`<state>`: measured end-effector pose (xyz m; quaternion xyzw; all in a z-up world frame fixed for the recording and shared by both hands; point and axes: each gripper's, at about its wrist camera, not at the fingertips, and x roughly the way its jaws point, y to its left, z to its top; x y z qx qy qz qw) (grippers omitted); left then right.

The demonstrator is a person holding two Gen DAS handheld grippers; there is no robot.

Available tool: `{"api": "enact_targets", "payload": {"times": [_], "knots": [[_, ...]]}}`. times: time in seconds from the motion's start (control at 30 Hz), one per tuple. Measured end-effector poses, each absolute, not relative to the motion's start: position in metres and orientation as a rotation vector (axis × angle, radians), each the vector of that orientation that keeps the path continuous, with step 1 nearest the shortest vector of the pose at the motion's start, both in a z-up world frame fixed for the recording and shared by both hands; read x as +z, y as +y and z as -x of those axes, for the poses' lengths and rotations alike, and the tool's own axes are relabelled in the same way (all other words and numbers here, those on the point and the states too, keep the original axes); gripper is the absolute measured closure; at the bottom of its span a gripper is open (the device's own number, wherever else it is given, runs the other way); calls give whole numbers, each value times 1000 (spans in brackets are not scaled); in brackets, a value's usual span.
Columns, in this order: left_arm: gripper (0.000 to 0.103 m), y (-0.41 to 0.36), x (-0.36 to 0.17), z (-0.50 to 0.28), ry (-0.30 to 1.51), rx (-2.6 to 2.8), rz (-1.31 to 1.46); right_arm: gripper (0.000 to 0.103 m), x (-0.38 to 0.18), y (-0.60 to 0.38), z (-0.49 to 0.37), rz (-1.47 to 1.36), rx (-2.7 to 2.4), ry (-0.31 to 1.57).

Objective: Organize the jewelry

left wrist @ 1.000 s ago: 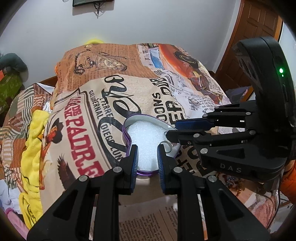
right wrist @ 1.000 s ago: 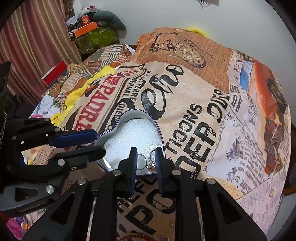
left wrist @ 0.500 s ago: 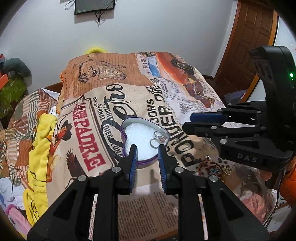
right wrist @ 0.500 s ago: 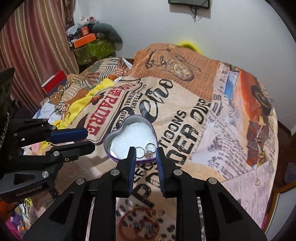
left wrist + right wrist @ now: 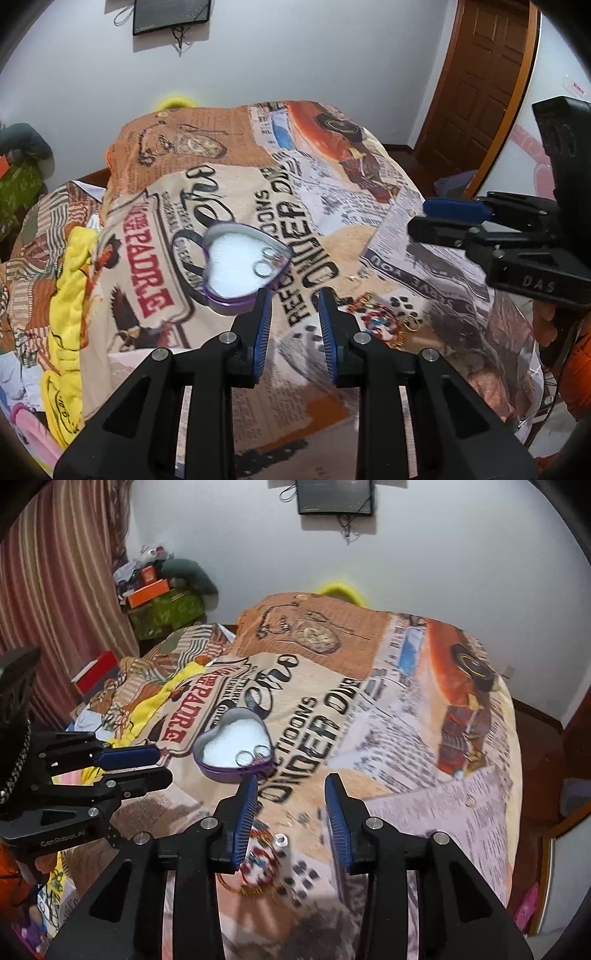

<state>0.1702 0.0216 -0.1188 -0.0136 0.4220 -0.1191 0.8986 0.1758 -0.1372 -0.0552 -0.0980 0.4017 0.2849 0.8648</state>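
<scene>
A purple heart-shaped tin (image 5: 229,258) (image 5: 225,738) with white foam sits on the printed bedspread. Two silver rings (image 5: 262,266) (image 5: 243,756) lie at its near right edge. My left gripper (image 5: 294,299) hovers back from the tin, its jaws slightly apart with nothing between them. My right gripper (image 5: 291,781) also hangs short of the tin, its jaws opening and empty. Below it lie a red beaded bracelet (image 5: 258,864) (image 5: 380,325) and a small silver ring (image 5: 280,840). Each gripper shows side-on in the other's view, the right gripper (image 5: 419,218) and the left gripper (image 5: 164,764).
A gold ring (image 5: 412,321) lies beside the bracelet, and another small ring (image 5: 471,800) sits far right on the bedspread (image 5: 406,738). A yellow cloth (image 5: 70,295) bunches at the left. A wooden door (image 5: 480,92) stands back right, a striped curtain (image 5: 55,590) and boxes back left.
Both grippers have drawn back and up from the heart tin, which now looks smaller. The right jaws have spread wider. The two rings stay in the tin.
</scene>
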Motion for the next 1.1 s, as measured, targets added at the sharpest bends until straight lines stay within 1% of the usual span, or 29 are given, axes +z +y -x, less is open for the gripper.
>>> {"api": "enact_targets", "payload": {"times": [0.13,0.57,0.8,0.87,1.0,1.1], "knots": [[78,8,-129,-170,901,-267,22,69,-61,-162,-173,202,540,838],[78,-30,-175,-197,1012,-322,-27,69,-95,-256,-195,92,359,932],[78,-37,-185,-205,994,-338,-82,69,-118,-292,-221,50,276,986],[82,-38,-187,-206,986,-335,-91,69,-126,-302,-231,23,261,1000],[96,-34,-188,-206,967,-330,-96,68,-139,-313,-257,-37,254,1031],[97,-30,-188,-208,962,-329,-67,69,-149,-314,-274,-40,249,1043]]}}
